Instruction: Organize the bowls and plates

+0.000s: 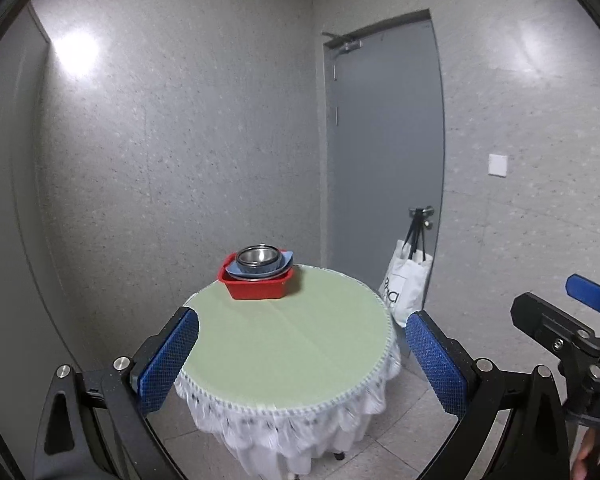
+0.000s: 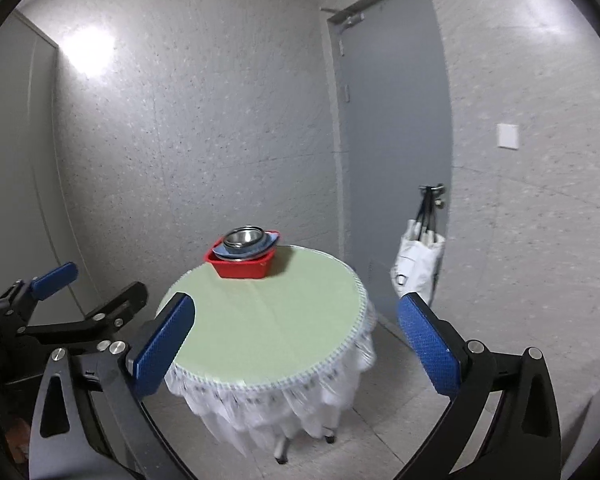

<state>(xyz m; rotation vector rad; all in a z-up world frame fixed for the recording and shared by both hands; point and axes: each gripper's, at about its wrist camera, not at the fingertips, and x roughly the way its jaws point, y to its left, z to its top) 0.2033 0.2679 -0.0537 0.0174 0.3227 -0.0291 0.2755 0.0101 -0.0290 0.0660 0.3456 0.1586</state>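
**A:** Start close in. What are your grippers doing?

**B:** Your left gripper (image 1: 302,344) has its jaws spread wide with nothing between them, and your right gripper (image 2: 296,332) is the same: spread and empty. Both hang short of the near edge of the round table (image 1: 284,344), well apart from anything on it.

**A:** And where is the tableware?

**B:** At the far edge of the table. A red bin (image 1: 258,286) sits there, and in it a blue plate (image 1: 286,260) with a steel bowl (image 1: 259,258) stacked on top. The plate's corner pokes out over the bin's rim on the right.

**A:** How will they handle?

**B:** I judge the bowl to be light, stiff and slippery; you should pinch its rim, one finger inside and one outside, because the polished wall would likely slide out of a side squeeze. The plate looks like thin plastic, light and hardly fragile; take it by that overhanging corner. The bin is rigid; its rim is the place to grip.

**A:** Count them for me.

**B:** One bin and one plate that I can see. The bowl's rim shows layered edges, so there may be more than one nested; you cannot tell from here. Beyond the table hangs one white tote bag (image 1: 404,284) on the door handle.
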